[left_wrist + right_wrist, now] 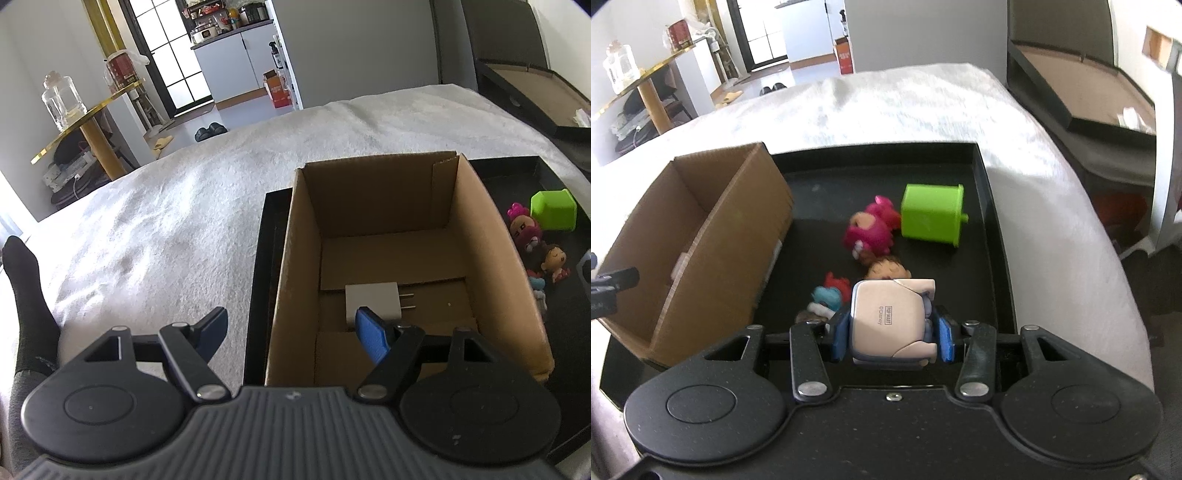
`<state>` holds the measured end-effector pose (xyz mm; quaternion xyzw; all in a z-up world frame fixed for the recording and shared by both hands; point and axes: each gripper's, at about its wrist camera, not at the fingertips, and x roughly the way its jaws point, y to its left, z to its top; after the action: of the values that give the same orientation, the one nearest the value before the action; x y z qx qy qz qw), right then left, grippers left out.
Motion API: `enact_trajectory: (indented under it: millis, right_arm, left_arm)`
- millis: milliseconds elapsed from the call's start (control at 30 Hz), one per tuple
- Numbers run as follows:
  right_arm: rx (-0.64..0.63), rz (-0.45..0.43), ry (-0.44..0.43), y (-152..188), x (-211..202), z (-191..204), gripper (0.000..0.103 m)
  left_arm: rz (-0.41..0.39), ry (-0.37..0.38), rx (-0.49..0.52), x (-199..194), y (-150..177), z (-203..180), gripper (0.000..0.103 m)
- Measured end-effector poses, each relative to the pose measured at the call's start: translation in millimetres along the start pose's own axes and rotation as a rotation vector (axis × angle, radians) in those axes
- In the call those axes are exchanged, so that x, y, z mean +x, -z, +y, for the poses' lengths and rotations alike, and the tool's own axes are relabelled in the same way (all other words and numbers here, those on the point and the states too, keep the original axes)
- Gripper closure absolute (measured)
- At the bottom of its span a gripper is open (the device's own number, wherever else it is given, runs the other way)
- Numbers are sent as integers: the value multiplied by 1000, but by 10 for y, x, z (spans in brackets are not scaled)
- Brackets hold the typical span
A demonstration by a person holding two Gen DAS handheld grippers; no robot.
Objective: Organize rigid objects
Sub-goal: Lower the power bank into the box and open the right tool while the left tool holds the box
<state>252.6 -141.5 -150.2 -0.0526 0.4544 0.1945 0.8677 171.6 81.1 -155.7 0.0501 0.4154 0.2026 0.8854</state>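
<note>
An open cardboard box (484,236) stands on a black tray (264,258) on the white bed. A white plug adapter (373,301) lies inside it. My left gripper (295,328) is open and empty, one finger over the box's near left wall, the other outside it. My right gripper (892,334) is shut on a beige figurine (890,321), held above the tray (986,206). Beyond it lie a pink figure (868,230), a green cube (931,214), a brown-haired doll (886,269) and a blue-red figure (829,295). The box (713,236) is to the left.
A white blanket (166,221) covers the bed around the tray. A gold shelf with a glass jar (61,99) stands far left. A dark bench with a flat box (1089,96) is on the right. A black-socked leg (26,295) lies at the left edge.
</note>
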Motion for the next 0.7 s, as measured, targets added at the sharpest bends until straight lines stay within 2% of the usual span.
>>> enact_trajectory:
  millis: [700]
  right_arm:
    - [-84,-102,13,-339,-345,524,58]
  left_arm:
    - [-50,35,-41,-46,57,162,28]
